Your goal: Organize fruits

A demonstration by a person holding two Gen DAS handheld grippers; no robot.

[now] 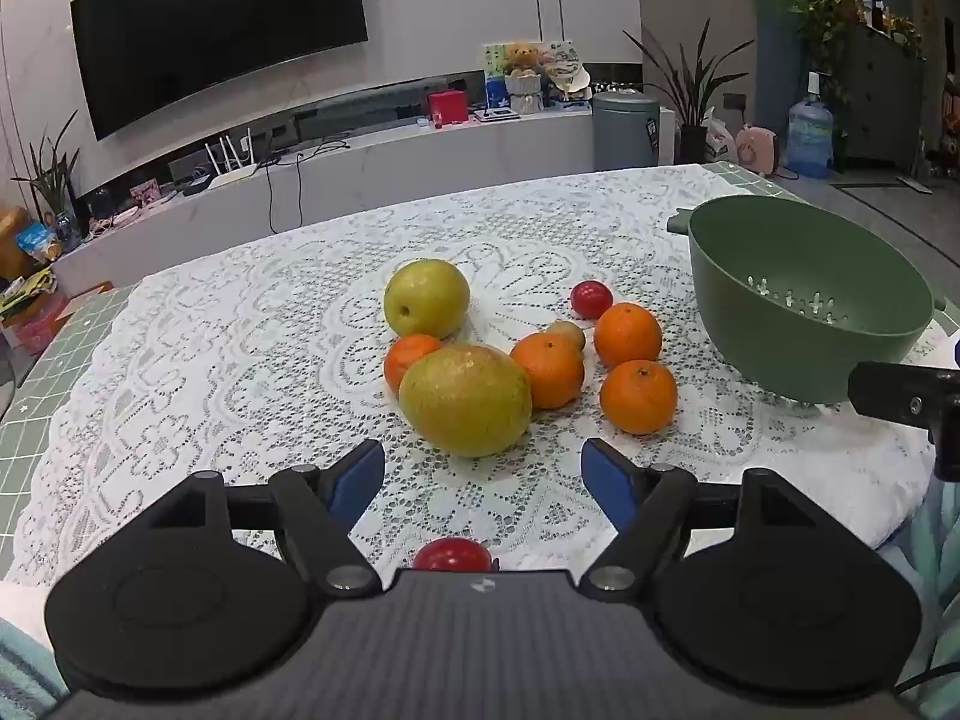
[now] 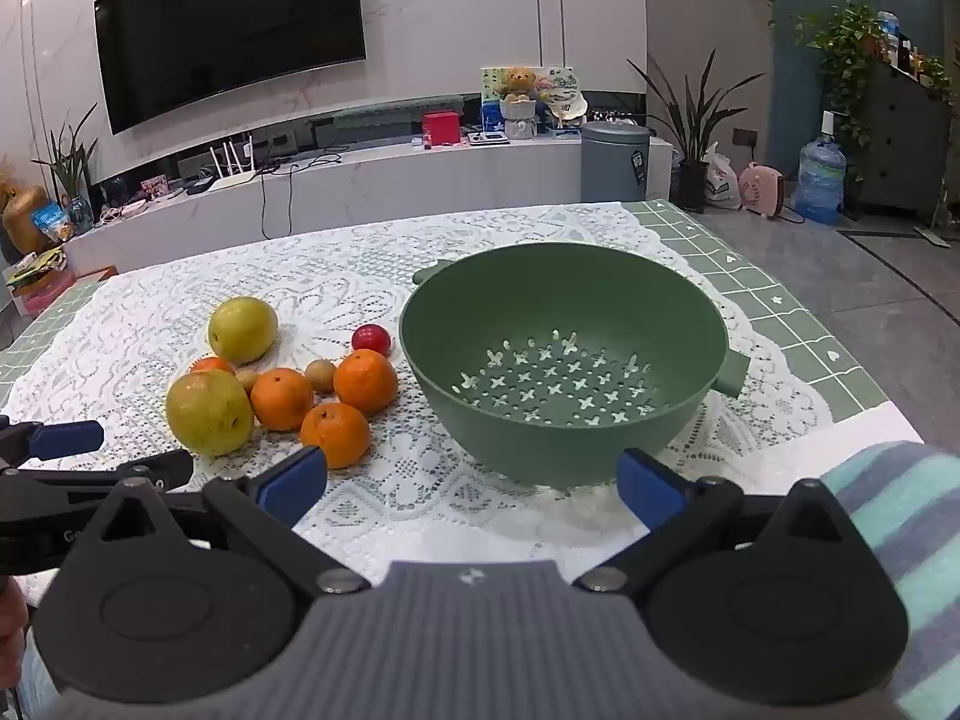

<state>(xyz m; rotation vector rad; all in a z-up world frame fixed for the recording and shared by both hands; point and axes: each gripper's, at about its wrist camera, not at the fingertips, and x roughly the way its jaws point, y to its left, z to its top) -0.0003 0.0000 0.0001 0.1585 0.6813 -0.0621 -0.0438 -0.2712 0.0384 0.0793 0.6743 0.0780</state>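
Over table, both tongs (image 1: 483, 477) (image 2: 471, 486) wide, empty

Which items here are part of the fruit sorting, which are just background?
In play:
- green colander, empty
- two yellow-green pears
- four oranges, e.g.
- red fruits
- small brown fruits
- left gripper and right gripper, both open, holding nothing

Background:
- TV
- potted plant
- water jug
- lace tablecloth

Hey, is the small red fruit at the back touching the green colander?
Apart. The right wrist view shows bare lace between the red fruit and the colander.
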